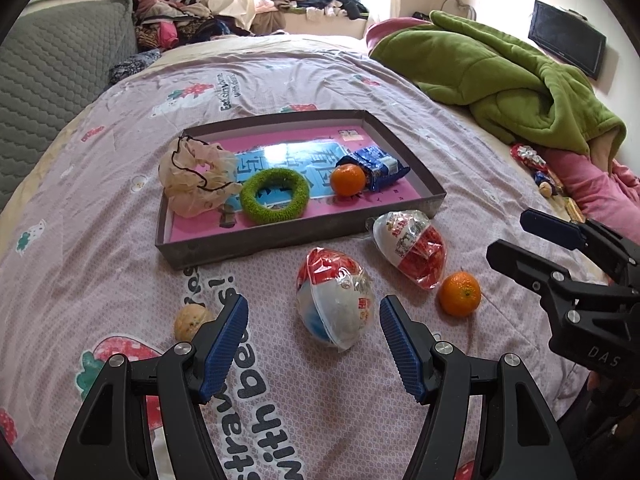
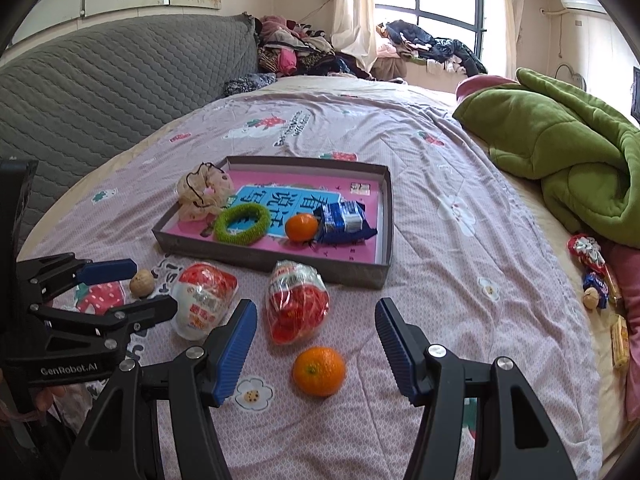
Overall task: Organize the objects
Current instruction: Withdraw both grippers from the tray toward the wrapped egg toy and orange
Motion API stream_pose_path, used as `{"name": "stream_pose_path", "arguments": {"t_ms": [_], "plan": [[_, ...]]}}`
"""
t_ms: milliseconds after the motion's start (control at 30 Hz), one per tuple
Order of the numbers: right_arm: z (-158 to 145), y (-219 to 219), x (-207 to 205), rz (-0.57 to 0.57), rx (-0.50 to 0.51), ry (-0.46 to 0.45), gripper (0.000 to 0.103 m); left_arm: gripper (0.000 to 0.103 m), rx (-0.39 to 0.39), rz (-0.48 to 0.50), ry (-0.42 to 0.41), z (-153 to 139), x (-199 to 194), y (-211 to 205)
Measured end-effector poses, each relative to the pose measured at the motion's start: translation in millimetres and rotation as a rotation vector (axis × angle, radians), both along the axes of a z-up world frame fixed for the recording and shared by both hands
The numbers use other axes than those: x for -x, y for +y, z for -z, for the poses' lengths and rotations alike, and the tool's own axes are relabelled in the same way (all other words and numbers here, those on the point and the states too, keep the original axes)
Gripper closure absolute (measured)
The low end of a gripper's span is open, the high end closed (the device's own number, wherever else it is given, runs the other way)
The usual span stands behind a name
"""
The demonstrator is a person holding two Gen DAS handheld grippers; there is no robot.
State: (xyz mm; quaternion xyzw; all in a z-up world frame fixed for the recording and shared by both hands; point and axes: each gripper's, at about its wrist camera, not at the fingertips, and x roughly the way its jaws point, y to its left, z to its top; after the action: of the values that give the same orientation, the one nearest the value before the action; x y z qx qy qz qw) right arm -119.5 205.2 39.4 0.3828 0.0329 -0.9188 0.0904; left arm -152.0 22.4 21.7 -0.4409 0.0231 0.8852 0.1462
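While both tools hovered low over the bedspread [image 1: 400, 92], the left gripper [image 1: 312, 340] gaped empty before a wrapped egg toy [image 1: 335, 304], and the right gripper [image 2: 316, 338] spread empty over a loose orange [image 2: 319, 371] near the tray [image 2: 280, 266].

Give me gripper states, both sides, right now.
Left gripper: open, empty, jaws either side of a wrapped egg-shaped toy on the bed.
Right gripper: open, empty, jaws above a loose orange.

The grey tray [image 2: 276, 264] held scrunchies, an orange and a blue packet – two wrapped eggs [image 2: 298, 304], a loose orange [image 2: 319, 370] and a walnut [image 2: 142, 283] lay before it.
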Motion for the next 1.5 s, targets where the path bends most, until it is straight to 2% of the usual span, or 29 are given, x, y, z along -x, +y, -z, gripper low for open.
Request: {"name": "stream_pose_path", "arguments": {"t_ms": [633,1500], "plan": [[40,-5,-13,-0.007,-0.049,-0.104,0.042,0.033,0.002,0.023,-0.044,12,0,7],[65,-3,0,0.003,-0.068,-0.132,0.042,0.033,-0.003,-0.004,-0.075,32,14,15]]}}
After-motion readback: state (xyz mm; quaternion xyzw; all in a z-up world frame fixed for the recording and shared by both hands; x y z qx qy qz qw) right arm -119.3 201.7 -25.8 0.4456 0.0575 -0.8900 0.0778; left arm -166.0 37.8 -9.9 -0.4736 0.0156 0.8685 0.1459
